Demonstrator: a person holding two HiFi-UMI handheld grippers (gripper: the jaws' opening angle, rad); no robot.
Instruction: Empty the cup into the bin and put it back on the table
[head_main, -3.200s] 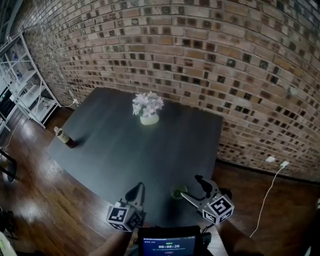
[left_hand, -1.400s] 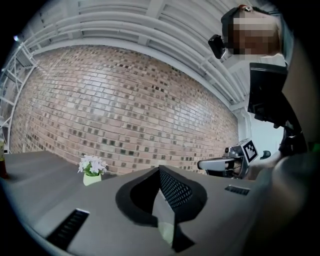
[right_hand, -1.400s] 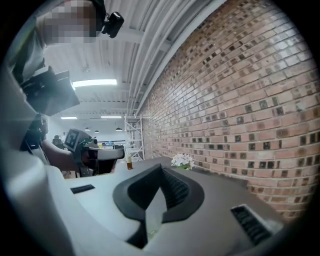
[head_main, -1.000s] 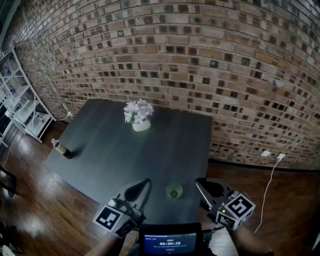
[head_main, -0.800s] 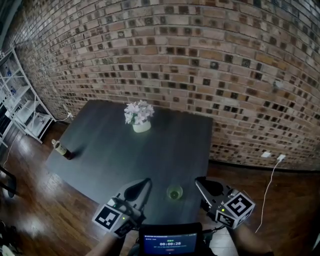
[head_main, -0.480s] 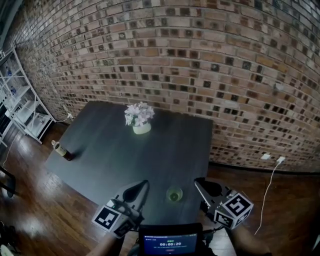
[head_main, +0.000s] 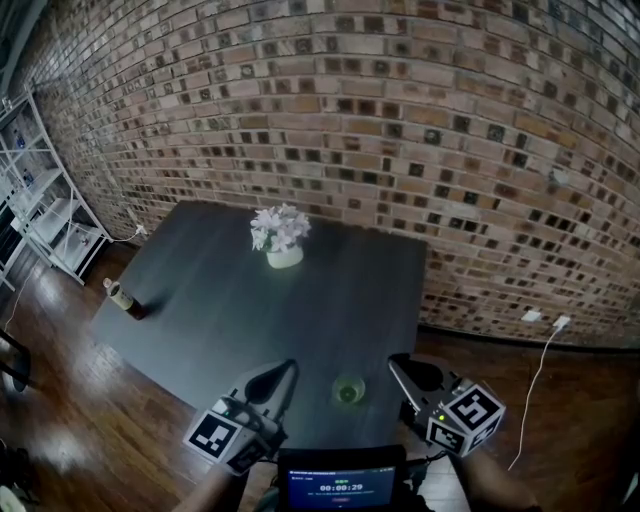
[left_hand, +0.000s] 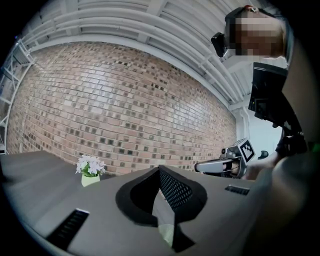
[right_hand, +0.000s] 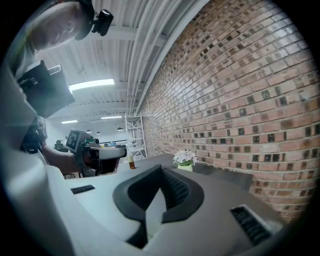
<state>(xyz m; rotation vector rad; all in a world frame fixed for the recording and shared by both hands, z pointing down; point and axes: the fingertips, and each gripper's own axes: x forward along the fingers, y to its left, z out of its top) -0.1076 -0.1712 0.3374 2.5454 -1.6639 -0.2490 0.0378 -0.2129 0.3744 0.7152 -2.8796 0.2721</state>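
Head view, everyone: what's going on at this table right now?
A person holds the left gripper and right gripper, both shut and empty, over the near edge of the dark table. The small green cup stands between them, untouched. No bin is in view. A flower pot and a bottle stand farther back.

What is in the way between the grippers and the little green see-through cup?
Nothing visible. The small green see-through cup stands on the dark table between the left gripper and right gripper, with only bare tabletop beside it. No bin shows in any view.
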